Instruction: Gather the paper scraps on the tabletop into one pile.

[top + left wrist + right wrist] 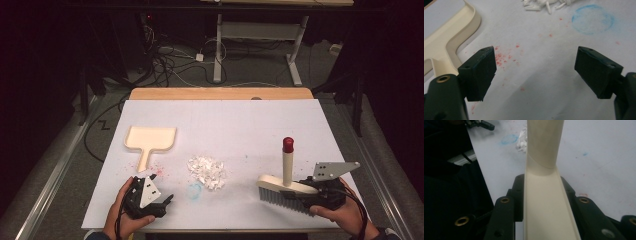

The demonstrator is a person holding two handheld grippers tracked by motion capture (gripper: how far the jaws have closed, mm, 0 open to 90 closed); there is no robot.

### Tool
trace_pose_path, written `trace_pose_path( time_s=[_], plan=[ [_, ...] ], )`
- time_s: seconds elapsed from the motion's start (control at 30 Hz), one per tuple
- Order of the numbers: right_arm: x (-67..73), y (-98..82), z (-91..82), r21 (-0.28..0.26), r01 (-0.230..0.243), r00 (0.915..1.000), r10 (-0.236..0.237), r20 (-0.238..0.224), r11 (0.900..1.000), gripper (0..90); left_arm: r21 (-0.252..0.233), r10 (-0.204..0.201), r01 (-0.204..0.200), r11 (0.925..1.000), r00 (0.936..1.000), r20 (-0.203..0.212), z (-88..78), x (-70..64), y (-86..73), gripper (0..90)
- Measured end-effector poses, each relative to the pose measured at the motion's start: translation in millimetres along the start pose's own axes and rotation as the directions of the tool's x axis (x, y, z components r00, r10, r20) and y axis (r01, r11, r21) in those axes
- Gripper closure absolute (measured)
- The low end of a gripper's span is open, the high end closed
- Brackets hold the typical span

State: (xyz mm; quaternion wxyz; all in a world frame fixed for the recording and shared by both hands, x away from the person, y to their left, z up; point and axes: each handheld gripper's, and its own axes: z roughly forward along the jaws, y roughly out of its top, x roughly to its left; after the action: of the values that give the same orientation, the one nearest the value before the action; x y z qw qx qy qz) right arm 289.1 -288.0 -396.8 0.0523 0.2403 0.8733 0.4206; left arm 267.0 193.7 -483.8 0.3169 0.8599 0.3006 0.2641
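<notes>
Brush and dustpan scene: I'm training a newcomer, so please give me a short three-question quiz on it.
1. True or false: the right tongs are shut on the brush.
2. What lies between the dustpan and the brush?
A. a pile of white scraps
B. a cup
C. a sponge
3. Are the left tongs open or shut?

Key: 1 true; 2 A; 3 open, with nothing between them.

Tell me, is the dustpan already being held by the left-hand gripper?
No, the left gripper has its jaws wide apart over bare table, with the dustpan lying untouched beside it.
</notes>
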Motion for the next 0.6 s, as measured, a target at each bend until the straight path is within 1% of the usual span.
trace_pose_path(
  time_s=[0.07, 0.13, 0.2, 0.23, 0.3, 0.33, 0.37, 0.4, 0.47, 0.5, 0.57, 0.6],
  plan=[
    [-4.0, -1.7, 3.1, 0.041, -0.011, 0.9998, 0.011, -0.016, 0.999, 67.3, 0.002, -0.001, 0.001, 1.0, 1.0, 0.002, 0.4, -0.2, 0.1, 17.0],
    [-8.3, -2.8, 7.3, 0.067, -0.024, 0.9994, 0.025, -0.024, 0.997, 67.2, 0.006, 0.002, -0.002, 1.0, 1.0, 0.004, 0.8, -0.4, 0.3, 17.0],
    [-15.1, -3.0, 11.5, 0.076, -0.038, 0.9986, 0.041, -0.034, 0.996, 67.2, 0.006, 0.003, -0.003, 1.0, 1.0, 0.008, 1.7, -0.9, 0.4, 17.0],
    [-19.7, -3.1, 13.9, 0.084, -0.046, 0.9983, 0.049, -0.032, 0.995, 67.2, 0.008, 0.005, -0.005, 1.0, 0.9999, 0.01, 2.0, -1.0, 0.5, 17.0],
    [-30.1, -3.6, 18.2, 0.094, -0.076, 0.9965, 0.079, -0.028, 0.993, 67.1, 0.013, 0.007, -0.007, 0.9999, 0.9999, 0.011, 2.4, -1.4, 0.7, 17.0],
    [-36.0, -3.9, 19.8, 0.1, -0.081, 0.9963, 0.083, -0.021, 0.992, 66.9, 0.013, 0.005, -0.005, 0.9999, 0.9999, 0.012, 2.6, -1.5, 0.7, 17.0],
    [-40.3, -3.9, 20.9, 0.103, -0.091, 0.9953, 0.094, -0.023, 0.991, 66.2, 0.014, 0.004, -0.004, 0.9999, 0.9999, 0.014, 3.0, -1.6, 0.6, 17.0],
    [-48.6, -3.9, 22.6, 0.116, -0.102, 0.9938, 0.106, -0.031, 0.988, 65.4, 0.014, 0.005, -0.005, 0.9999, 0.9999, 0.015, 3.4, -1.6, 0.6, 17.0],
    [-61.0, -2.7, 25.7, 0.135, -0.103, 0.9939, 0.107, -0.024, 0.985, 62.6, 0.015, 0.006, -0.006, 0.9999, 0.9998, 0.017, 3.9, -1.9, 0.9, 17.0],
    [-67.0, -2.2, 27.7, 0.144, -0.101, 0.994, 0.106, -0.026, 0.984, 60.8, 0.015, 0.007, -0.007, 0.9999, 0.9998, 0.017, 4.0, -1.9, 1.1, 17.0],
    [-79.7, -1.0, 32.0, 0.161, -0.114, 0.9923, 0.12, -0.029, 0.98, 58.0, 0.017, 0.008, -0.008, 0.9998, 0.9998, 0.018, 4.1, -2.5, 1.4, 17.0],
    [-86.0, -0.8, 35.0, 0.176, -0.11, 0.9926, 0.117, -0.031, 0.978, 56.9, 0.018, 0.01, -0.01, 0.9998, 0.9998, 0.018, 4.1, -2.8, 1.5, 17.0]
  ],
)
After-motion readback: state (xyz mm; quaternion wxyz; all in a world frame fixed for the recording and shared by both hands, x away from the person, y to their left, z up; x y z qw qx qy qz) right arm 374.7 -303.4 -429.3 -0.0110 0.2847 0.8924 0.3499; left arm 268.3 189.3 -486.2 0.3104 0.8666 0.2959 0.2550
